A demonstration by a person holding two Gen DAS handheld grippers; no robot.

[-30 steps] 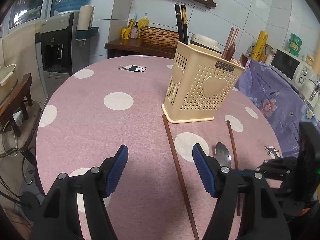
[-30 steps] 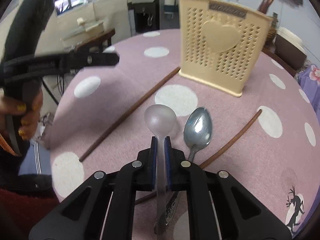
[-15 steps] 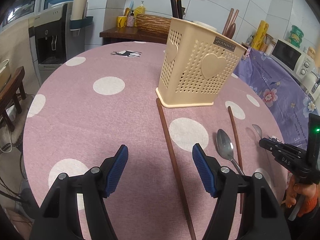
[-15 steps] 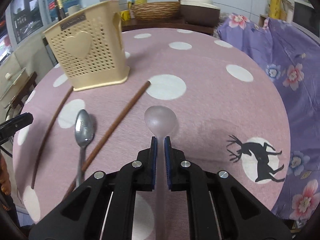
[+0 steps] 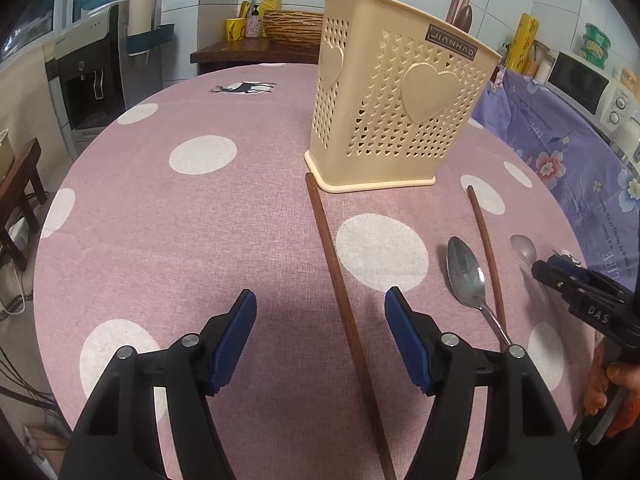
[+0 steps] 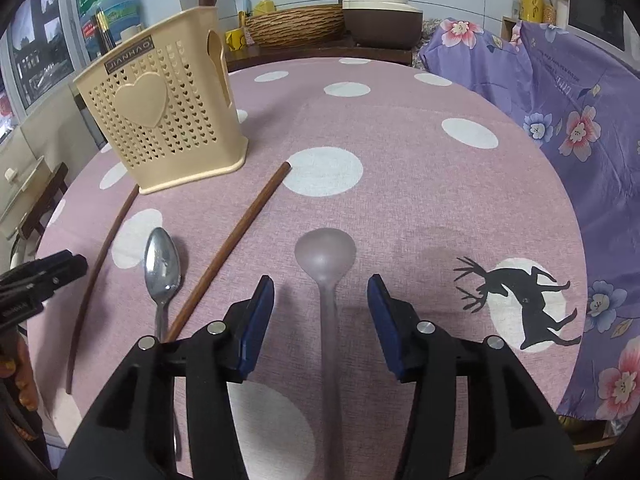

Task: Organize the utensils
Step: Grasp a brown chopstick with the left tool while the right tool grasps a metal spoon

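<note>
Lying between right gripper (image 6: 320, 312) fingers: spoon (image 6: 326, 260)

Glossy metal spoon (image 5: 465, 272), perforated plastic holder (image 5: 394, 116), matt woven tablecloth (image 5: 200, 220).

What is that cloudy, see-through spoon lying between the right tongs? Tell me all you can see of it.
The translucent spoon looks like frosted, pale plastic: a round bowl and a long, thin handle running back toward the camera. It lies flat on the pink dotted tablecloth, bowl pointing away. The right tongs stand open on either side of the handle, their blue pads apart from it. Nothing else touches it; the nearest brown chopstick lies to its left.
</note>
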